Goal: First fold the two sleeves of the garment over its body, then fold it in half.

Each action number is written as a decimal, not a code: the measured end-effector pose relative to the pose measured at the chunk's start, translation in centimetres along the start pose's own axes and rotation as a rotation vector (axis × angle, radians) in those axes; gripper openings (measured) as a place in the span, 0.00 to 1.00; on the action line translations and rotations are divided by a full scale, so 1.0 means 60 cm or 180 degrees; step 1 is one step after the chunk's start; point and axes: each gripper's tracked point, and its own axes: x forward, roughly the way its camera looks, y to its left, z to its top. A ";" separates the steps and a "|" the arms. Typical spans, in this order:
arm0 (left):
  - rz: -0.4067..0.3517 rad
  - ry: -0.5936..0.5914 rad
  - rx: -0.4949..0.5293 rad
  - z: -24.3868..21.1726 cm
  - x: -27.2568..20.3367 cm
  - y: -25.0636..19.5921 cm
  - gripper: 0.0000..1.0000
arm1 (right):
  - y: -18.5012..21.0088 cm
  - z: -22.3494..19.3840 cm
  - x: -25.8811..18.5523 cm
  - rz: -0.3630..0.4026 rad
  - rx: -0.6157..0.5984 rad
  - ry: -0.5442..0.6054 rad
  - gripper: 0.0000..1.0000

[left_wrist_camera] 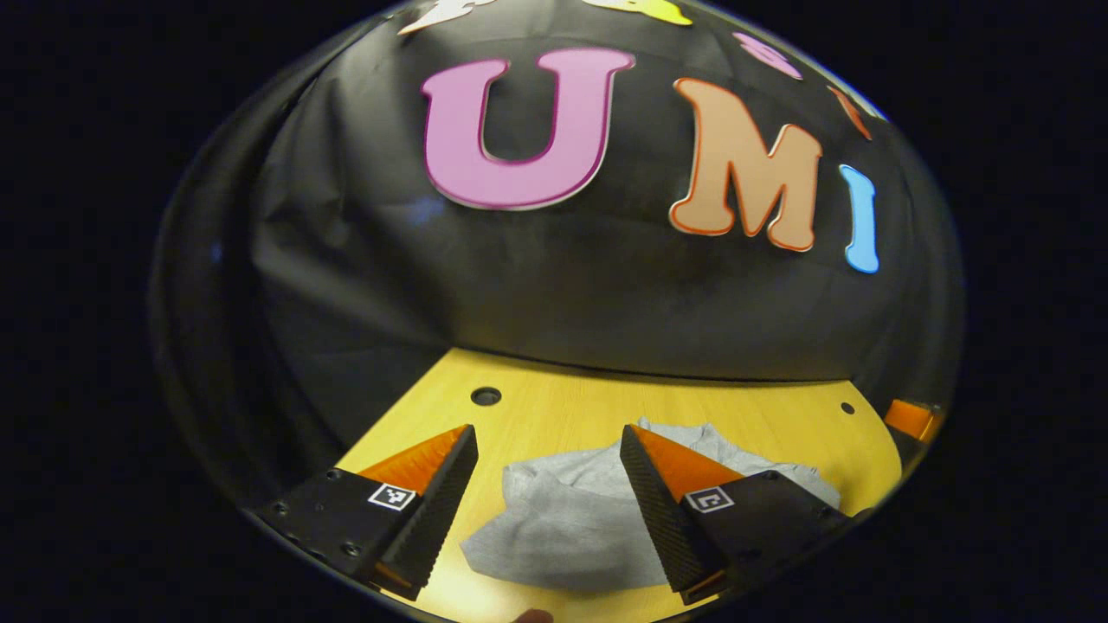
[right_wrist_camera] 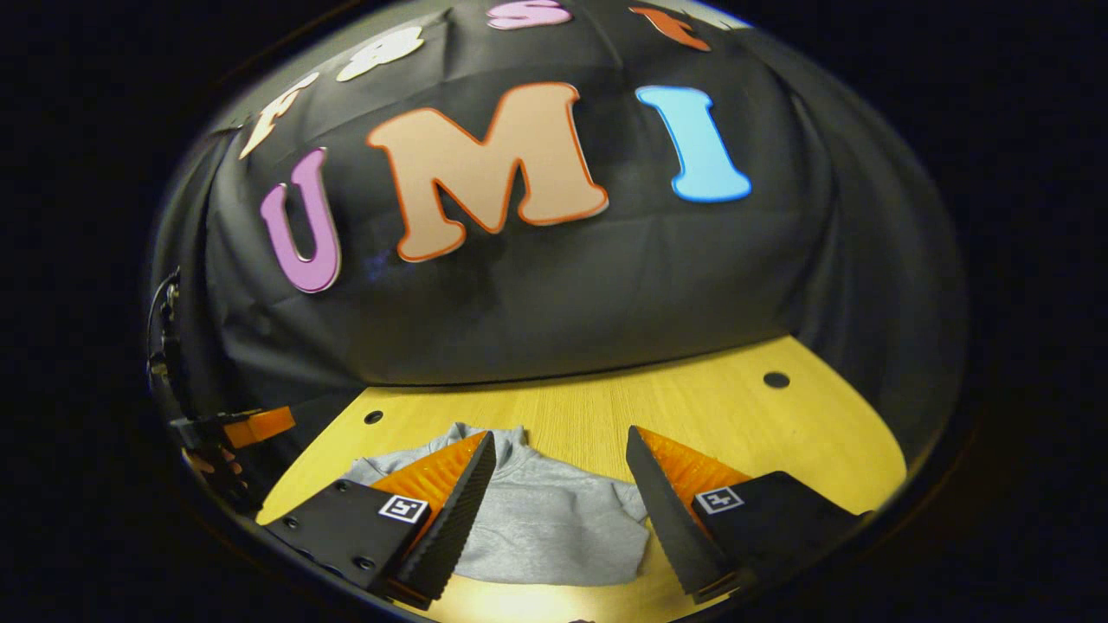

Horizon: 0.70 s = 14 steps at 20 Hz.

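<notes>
Both grippers agape above grey garment (left_wrist_camera: 563, 519), unlabelled.

Black cloth wall (left_wrist_camera: 563, 285) behind yellow wooden table (right_wrist_camera: 736, 415) with round holes (left_wrist_camera: 486, 396)

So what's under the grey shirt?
The grey garment lies on the yellow wooden table. Whatever sits beneath the cloth itself is covered, so I can't tell.
</notes>
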 end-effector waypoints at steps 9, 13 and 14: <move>-0.0032 -0.0513 0.0340 0.048 -0.150 -0.032 0.95 | 0.054 0.077 -0.166 -0.0006 -0.0474 -0.0833 0.96; 0.0087 -0.0653 0.0378 0.066 -0.186 -0.019 0.95 | 0.054 0.082 -0.201 -0.0034 -0.0450 -0.0912 0.99; 0.0101 -0.0672 0.0387 0.069 -0.193 -0.015 0.95 | 0.052 0.079 -0.200 -0.0039 -0.0453 -0.0911 0.98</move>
